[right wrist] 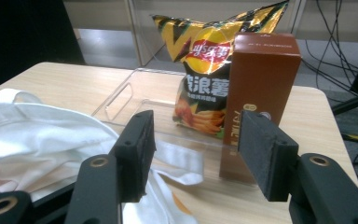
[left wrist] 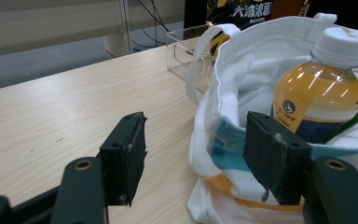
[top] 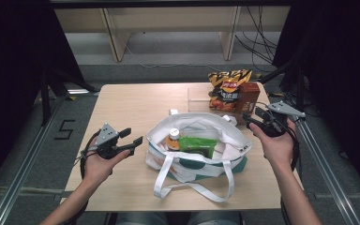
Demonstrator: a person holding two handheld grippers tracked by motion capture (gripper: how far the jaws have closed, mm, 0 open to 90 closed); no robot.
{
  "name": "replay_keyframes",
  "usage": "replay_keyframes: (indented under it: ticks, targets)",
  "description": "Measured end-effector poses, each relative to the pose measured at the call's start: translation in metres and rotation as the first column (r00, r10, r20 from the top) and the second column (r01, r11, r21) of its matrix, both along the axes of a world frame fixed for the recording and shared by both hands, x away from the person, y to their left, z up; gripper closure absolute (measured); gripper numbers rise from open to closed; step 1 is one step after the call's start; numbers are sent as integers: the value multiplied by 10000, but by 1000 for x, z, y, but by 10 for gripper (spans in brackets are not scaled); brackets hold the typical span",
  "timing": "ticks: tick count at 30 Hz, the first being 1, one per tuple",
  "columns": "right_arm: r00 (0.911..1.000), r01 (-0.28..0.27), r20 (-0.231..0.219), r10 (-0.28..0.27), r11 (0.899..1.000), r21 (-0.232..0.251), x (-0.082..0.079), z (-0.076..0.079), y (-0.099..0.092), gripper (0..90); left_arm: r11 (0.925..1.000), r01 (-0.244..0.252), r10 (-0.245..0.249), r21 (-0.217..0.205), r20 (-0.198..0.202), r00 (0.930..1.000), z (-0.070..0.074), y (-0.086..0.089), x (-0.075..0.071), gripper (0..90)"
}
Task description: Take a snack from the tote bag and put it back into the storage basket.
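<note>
Pale wooden counter [top: 126, 108]. White canvas tote bag [top: 194, 140], centre, holding orange drink bottle [top: 172, 139]. Brown upright carton [right wrist: 258, 93], far right: packing step, next needing a squarer reach. Right gripper [right wrist: 196, 144] spread, empty. Left gripper [left wrist: 191, 154] spread, empty.

Your count, placed from the one tote bag [top: 194, 145]: one bottle [top: 172, 139] and one green packet [top: 197, 144] inside; behind it, one clear tray [top: 198, 97], one crisp bag [top: 226, 89], one brown box [top: 247, 97].
</note>
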State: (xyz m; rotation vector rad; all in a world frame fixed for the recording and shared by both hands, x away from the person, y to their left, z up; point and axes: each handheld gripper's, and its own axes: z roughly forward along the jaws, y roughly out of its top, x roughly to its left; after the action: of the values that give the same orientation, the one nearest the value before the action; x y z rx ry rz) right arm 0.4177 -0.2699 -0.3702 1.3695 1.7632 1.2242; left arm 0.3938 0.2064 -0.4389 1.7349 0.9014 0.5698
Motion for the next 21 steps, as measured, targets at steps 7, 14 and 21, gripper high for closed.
replay_keyframes:
  ticks: [7, 14, 21]
  targets:
    - [9995, -274, 133, 272, 9995, 175, -7, -1, 2, 468, 10000, -11, 11, -16, -13, 10000, 0, 0, 0, 385]
    - [9969, -752, 232, 747, 9969, 225, -20, -2, 9, 494, 10000, 1, -1, -9, 50, 10000, 3, -4, -3, 384]
    - [9921, -1257, 24, 1257, 9914, 374, -33, -4, 18, 517, 10000, 65, -64, -29, 36, 10000, 1, -3, -2, 384]
